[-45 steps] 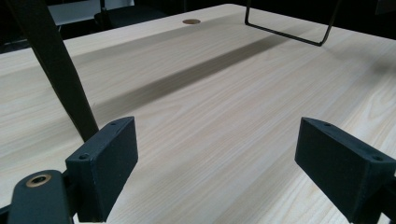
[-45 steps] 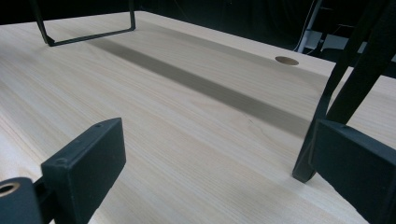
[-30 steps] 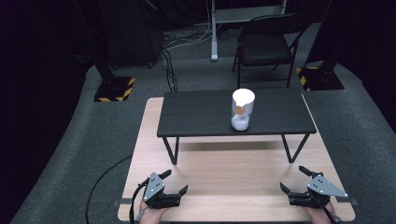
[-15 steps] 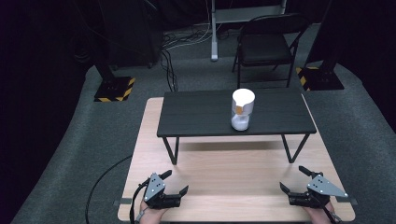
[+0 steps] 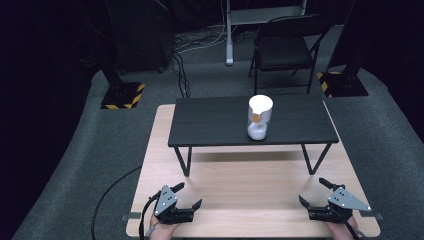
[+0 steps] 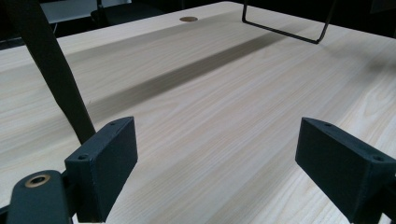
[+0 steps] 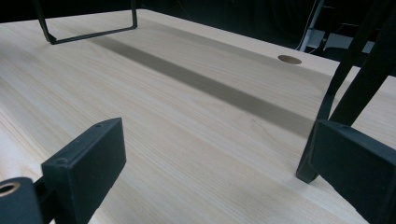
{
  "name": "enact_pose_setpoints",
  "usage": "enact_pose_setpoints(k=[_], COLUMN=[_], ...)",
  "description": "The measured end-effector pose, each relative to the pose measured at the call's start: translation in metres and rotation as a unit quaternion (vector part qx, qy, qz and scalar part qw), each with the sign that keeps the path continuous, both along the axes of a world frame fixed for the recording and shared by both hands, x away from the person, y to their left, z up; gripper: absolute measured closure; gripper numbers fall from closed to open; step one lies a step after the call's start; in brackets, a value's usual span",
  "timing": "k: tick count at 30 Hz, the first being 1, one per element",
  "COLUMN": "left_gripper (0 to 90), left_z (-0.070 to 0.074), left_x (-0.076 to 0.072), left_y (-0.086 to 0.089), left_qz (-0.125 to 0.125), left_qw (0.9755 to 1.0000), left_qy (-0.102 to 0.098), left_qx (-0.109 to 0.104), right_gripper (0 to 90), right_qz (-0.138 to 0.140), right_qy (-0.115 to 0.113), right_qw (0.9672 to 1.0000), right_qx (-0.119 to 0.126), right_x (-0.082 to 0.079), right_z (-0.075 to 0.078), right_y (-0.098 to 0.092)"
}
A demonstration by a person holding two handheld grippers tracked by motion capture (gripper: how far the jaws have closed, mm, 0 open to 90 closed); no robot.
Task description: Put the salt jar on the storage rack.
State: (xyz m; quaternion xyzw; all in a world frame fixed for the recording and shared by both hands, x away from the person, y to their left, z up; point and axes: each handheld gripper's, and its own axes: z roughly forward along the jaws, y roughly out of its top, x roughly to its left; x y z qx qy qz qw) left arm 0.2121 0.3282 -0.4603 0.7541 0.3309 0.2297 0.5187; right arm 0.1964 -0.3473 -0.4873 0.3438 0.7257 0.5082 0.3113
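Observation:
A white cylindrical container [image 5: 260, 117] with a small orange label stands upright on the low black table [image 5: 210, 125], right of its middle. My left gripper [image 5: 187, 195] rests open near the front left of the light wooden table [image 5: 240, 185], nothing between its jaws. My right gripper [image 5: 314, 192] rests open near the front right, also with nothing in it. In the left gripper view the two black pads [image 6: 109, 163] stand wide apart over bare wood [image 6: 210, 107]. The right gripper view shows its pads [image 7: 88, 163] wide apart too, with a black table leg [image 7: 355, 74] close by.
The low black table stands on thin metal legs [image 5: 186, 162] on the wooden table. A black folding chair [image 5: 285, 47] stands on the grey carpet beyond. Stands with yellow-black striped bases [image 5: 122, 95] sit at back left and back right [image 5: 345, 82]. Cables [image 5: 182, 60] lie on the floor.

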Motion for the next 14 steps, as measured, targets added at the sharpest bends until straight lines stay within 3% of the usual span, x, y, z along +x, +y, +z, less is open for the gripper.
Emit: enact_pose_setpoints(k=[14], left_gripper=[12.7], left_z=[-0.0002], left_x=[0.0008], left_y=[-0.0003], left_qz=[-0.001], left_qw=[1.0000], left_qy=[0.002], left_qx=[0.000], right_gripper=[2.8], right_qz=[0.000], right_qy=[0.000], right_qw=[1.0000], right_qx=[-0.001], right_x=[0.0001], right_z=[0.0001], right_y=[-0.0001])
